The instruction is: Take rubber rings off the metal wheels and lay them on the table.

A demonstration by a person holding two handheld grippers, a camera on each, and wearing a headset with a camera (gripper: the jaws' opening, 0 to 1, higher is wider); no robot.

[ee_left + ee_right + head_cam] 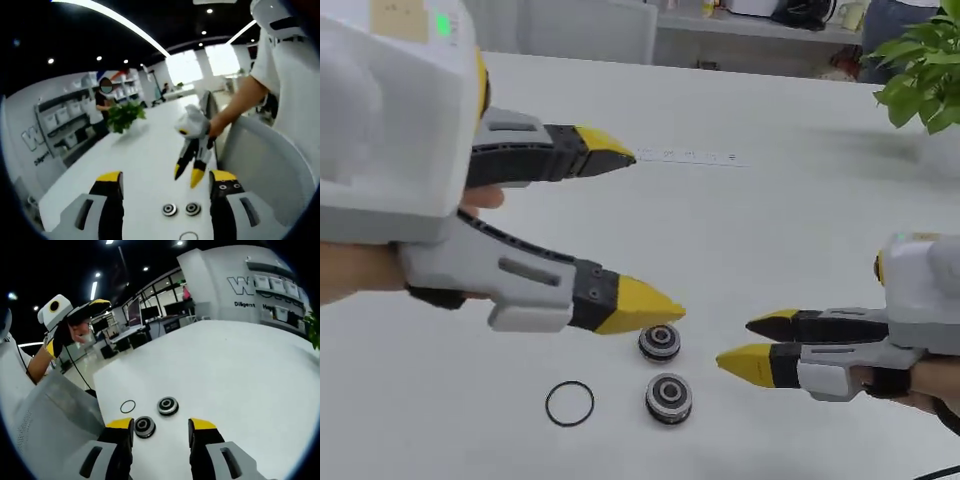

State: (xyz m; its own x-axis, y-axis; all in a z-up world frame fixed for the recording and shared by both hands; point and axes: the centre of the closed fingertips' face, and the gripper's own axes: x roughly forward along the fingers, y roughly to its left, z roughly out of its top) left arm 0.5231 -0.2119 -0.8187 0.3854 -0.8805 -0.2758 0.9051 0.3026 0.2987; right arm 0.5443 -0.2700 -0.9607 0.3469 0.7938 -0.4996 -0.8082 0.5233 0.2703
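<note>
Two wheels lie flat on the white surface, close to each other but not touching: the far wheel and the near wheel. One thin black ring lies loose on the surface, left of the near wheel and apart from it.

The left tool is opened wide and holds nothing. In the head view its lower yellow tip stands just over the far wheel. In the right gripper view this tool is raised well above the surface. In the left gripper view both wheels lie ahead between its jaws.

The right tool has its jaws partly apart and is empty. It comes in from the lower right and points left, with its tips near the wheels but not touching them. In its own view the near wheel lies just beside one jaw tip.

Beyond the wheels the surface runs wide to its far edge, and a plant stands at the far right.
</note>
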